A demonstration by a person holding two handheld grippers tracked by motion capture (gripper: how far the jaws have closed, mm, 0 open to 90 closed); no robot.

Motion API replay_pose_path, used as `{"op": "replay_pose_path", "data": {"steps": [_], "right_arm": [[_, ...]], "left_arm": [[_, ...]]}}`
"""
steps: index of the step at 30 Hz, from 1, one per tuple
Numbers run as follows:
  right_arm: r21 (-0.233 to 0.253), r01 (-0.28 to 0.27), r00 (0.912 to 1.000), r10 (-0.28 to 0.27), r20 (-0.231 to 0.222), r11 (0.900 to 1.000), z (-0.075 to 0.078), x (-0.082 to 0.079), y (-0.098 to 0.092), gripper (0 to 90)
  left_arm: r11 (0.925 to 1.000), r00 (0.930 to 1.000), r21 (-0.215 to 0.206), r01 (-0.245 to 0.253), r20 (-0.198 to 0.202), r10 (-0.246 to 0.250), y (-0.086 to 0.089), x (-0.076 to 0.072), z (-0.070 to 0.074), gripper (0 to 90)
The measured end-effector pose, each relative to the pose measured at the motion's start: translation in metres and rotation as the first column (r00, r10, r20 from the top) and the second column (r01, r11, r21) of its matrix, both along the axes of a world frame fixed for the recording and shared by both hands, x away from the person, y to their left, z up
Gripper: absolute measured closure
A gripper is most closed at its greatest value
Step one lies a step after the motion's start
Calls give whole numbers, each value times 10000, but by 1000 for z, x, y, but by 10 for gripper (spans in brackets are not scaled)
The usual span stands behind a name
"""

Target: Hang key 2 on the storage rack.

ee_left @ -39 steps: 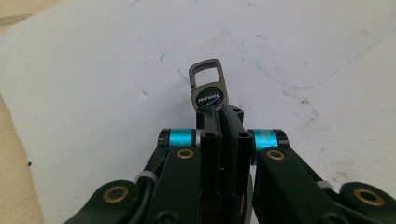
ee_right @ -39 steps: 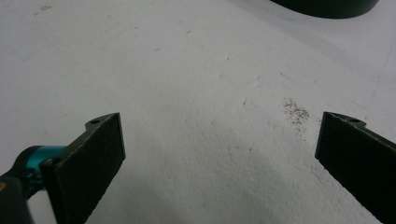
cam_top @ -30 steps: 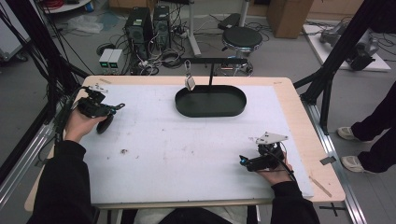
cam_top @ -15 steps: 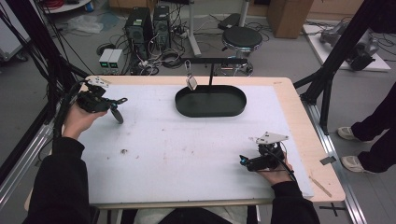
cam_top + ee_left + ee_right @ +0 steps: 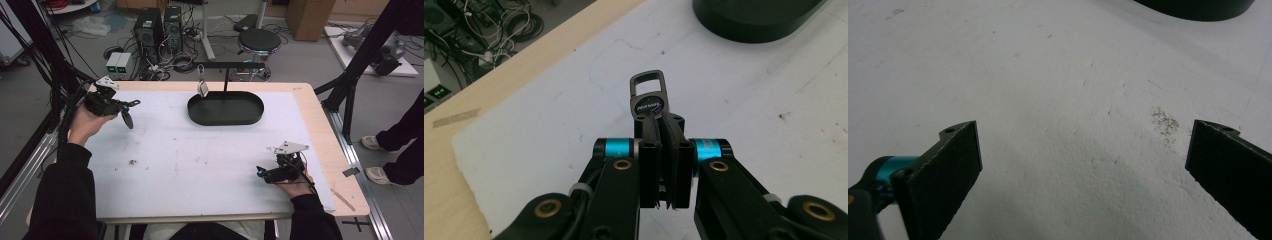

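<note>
- A keychain with a carabiner-style clip is clamped between the jaws of the left gripper; it is held above the white mat, near the mat's far left corner.
- The clip end is seen sticking out past the jaws, so the hold looks to sit on the lower part only; slipping or twisting is judged possible if it is swung quickly.
- A black stand with an oval tray and a crossbar sits at the far middle; one tag is already hung from the bar.
- If hanging is intended, the small clip opening could miss the bar or knock the hanging tag.
- The right gripper rests on the mat at near right, jaws wide apart, nothing held.
</note>
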State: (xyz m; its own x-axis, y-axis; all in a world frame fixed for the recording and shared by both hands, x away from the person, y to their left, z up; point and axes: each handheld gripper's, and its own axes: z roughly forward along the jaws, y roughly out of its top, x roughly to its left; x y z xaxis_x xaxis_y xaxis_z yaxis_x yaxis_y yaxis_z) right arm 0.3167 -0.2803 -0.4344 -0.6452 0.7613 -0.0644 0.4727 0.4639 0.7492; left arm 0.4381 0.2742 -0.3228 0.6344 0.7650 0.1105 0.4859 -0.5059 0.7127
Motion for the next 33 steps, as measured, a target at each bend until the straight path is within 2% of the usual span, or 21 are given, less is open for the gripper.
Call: {"op": "replay_pose_path", "data": {"steps": [19, 33], "right_arm": [[43, -5, 10000, 5, 63, 10000, 0, 0, -1, 7], [58, 35, 10000, -35, 62, 10000, 1, 1, -1, 7]], "left_arm": [[9979, 9965, -110, 637, 558, -630, -33, 1, 32, 858], [9911, 9880, -152, 1322, 826, -1305, -71, 9, 53, 858]]}}
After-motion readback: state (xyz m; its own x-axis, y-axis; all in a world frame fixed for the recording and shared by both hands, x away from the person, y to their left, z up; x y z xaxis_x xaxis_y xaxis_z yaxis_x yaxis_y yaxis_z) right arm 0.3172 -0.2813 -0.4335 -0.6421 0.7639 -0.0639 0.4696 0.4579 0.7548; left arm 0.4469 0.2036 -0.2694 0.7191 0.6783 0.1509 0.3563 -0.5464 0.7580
